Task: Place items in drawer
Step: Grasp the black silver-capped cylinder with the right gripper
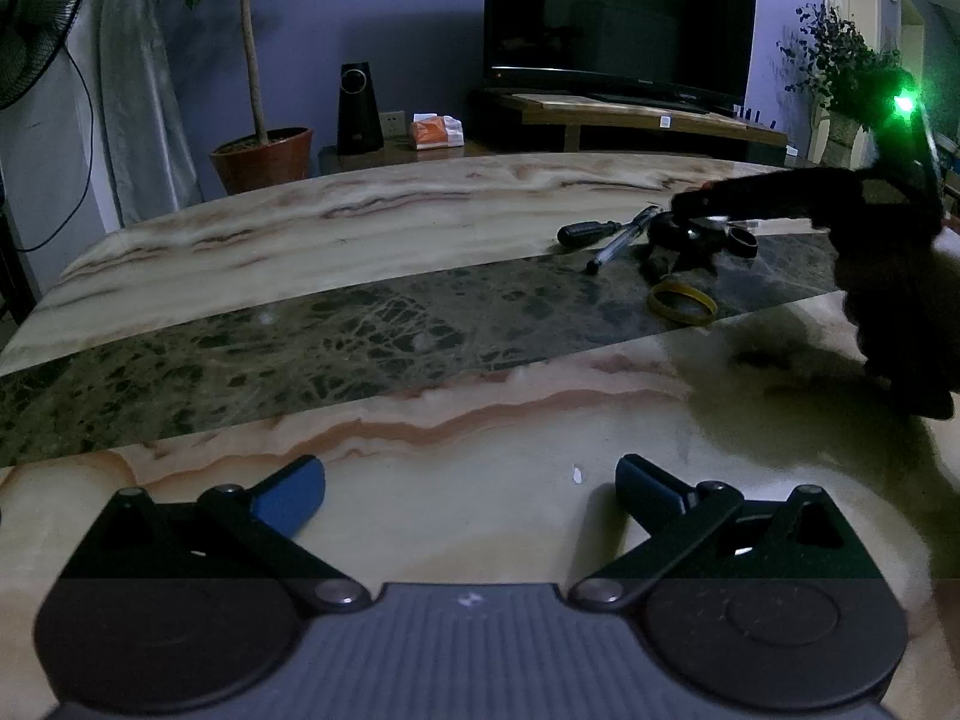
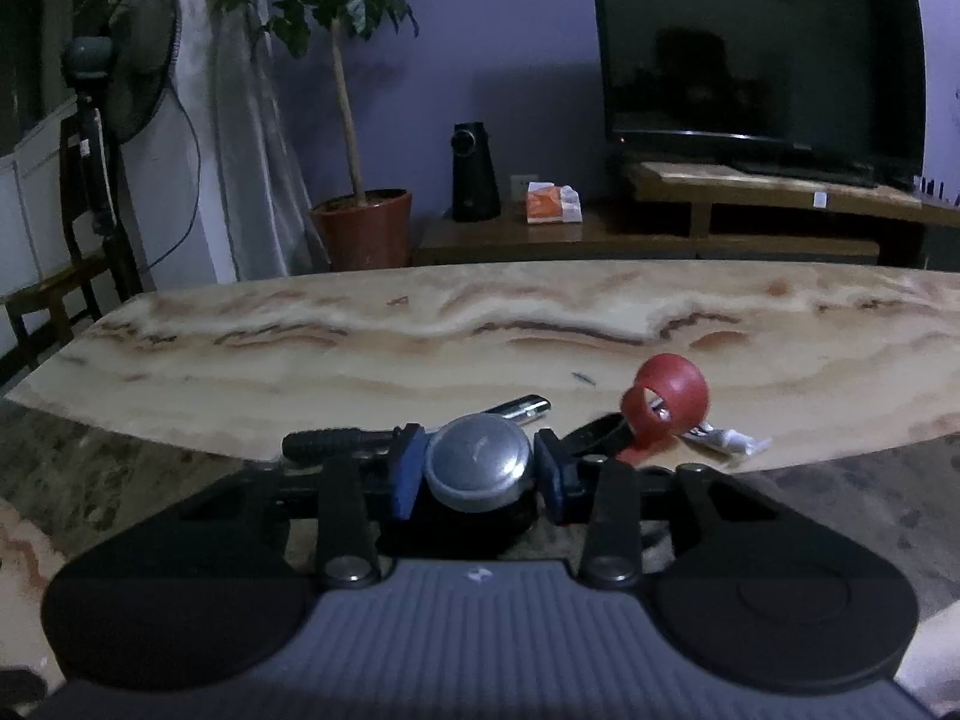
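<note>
We work over a marble worktop [image 1: 336,222], pale with a dark green band across it, in a dim room: a TV [image 1: 618,12] on a low stand at the far wall, a potted tree [image 1: 258,96], a fan [image 1: 36,18] far left. Our left gripper [image 1: 471,489] hovers near us over bare marble, its fingers spread wide. Our right gripper [image 2: 477,471] is closed around a round metal-topped puck [image 2: 477,468] among the clutter at right. Around it lie a screwdriver [image 1: 585,232], a pen [image 1: 621,240], a yellow band [image 1: 683,302], a red ring [image 2: 663,405] and a small tube [image 2: 729,438], crowding the grasp.
</note>
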Demonstrator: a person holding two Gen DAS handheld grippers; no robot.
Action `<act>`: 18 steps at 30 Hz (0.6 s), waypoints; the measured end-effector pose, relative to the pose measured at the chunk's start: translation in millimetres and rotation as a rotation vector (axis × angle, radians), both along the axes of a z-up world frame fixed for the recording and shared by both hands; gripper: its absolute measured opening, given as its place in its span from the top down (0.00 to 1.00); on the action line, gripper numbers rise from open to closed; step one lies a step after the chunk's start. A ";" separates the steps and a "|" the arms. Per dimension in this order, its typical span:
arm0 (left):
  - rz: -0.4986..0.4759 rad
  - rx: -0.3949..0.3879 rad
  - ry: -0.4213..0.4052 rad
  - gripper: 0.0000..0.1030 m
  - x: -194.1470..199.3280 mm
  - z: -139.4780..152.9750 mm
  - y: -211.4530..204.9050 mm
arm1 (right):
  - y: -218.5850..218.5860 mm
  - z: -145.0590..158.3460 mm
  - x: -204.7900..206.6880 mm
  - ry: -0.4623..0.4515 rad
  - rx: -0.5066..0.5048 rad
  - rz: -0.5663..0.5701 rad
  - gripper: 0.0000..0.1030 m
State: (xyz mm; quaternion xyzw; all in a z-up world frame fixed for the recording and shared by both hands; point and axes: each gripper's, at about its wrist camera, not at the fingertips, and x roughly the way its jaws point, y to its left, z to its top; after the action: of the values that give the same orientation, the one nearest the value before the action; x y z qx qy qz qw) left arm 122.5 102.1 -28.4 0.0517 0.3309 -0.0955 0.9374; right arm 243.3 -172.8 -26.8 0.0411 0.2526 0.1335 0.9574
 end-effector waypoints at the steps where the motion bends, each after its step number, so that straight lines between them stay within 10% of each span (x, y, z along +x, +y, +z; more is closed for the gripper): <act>1: 0.000 0.000 0.000 0.00 0.1 0.0 0.0 | -2.7 0.0 -3.7 0.004 0.012 -0.004 0.60; 18: 0.000 0.000 0.000 0.00 0.8 -0.1 0.0 | -27.1 0.4 -36.5 0.085 0.085 0.041 0.48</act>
State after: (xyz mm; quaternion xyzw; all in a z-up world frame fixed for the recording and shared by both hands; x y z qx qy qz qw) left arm 123.3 102.1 -28.5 0.0517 0.3309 -0.0955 0.9374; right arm 206.9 -199.9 -26.4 0.0823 0.2877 0.1618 0.9404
